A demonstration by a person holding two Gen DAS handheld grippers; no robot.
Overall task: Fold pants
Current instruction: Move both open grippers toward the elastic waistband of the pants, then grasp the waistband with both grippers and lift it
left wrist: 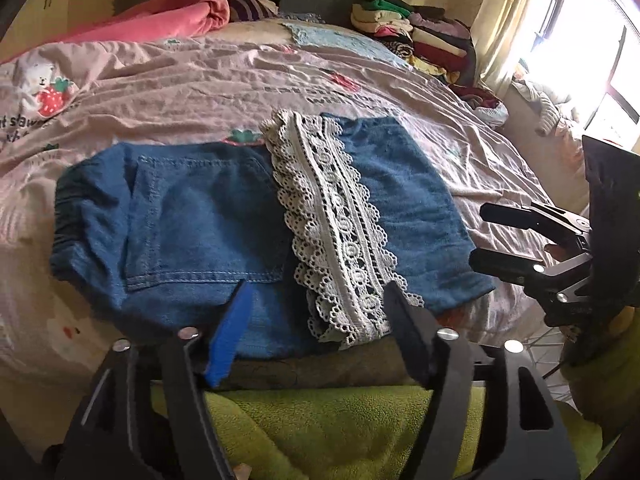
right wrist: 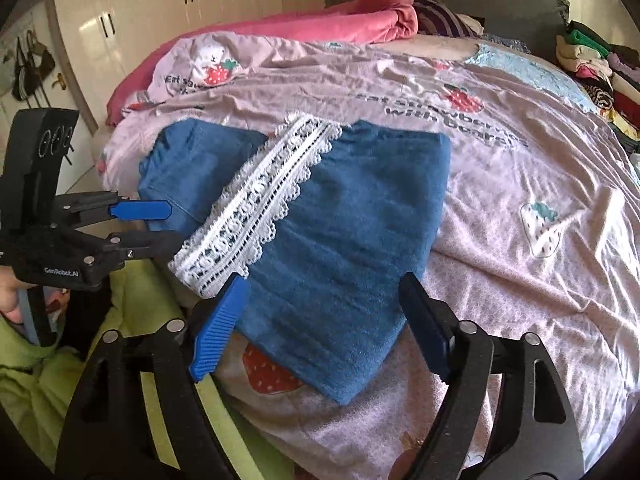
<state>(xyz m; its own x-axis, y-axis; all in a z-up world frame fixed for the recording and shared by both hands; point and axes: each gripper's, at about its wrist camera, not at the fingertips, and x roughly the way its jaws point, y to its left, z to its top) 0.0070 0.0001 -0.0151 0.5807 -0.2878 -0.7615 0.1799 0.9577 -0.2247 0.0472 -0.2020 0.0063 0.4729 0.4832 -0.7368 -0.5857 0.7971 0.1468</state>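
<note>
Blue denim pants (left wrist: pixel 200 216) with a white lace hem band (left wrist: pixel 336 232) lie folded on the pink bedsheet (left wrist: pixel 192 84); they also show in the right wrist view (right wrist: pixel 340 240) with the lace (right wrist: pixel 256 200) across them. My left gripper (left wrist: pixel 316 304) is open and empty over the pants' near edge; it also shows at the left of the right wrist view (right wrist: pixel 168 224). My right gripper (right wrist: pixel 320 300) is open and empty over the near corner of the pants; it also shows at the right of the left wrist view (left wrist: pixel 476 236).
A pink blanket (left wrist: pixel 168 16) lies at the headboard. A stack of folded clothes (left wrist: pixel 416 36) sits at the bed's far right corner by the curtain and window. A white wardrobe (right wrist: pixel 168 20) stands left of the bed. The person's green garment (left wrist: pixel 340 432) is below the grippers.
</note>
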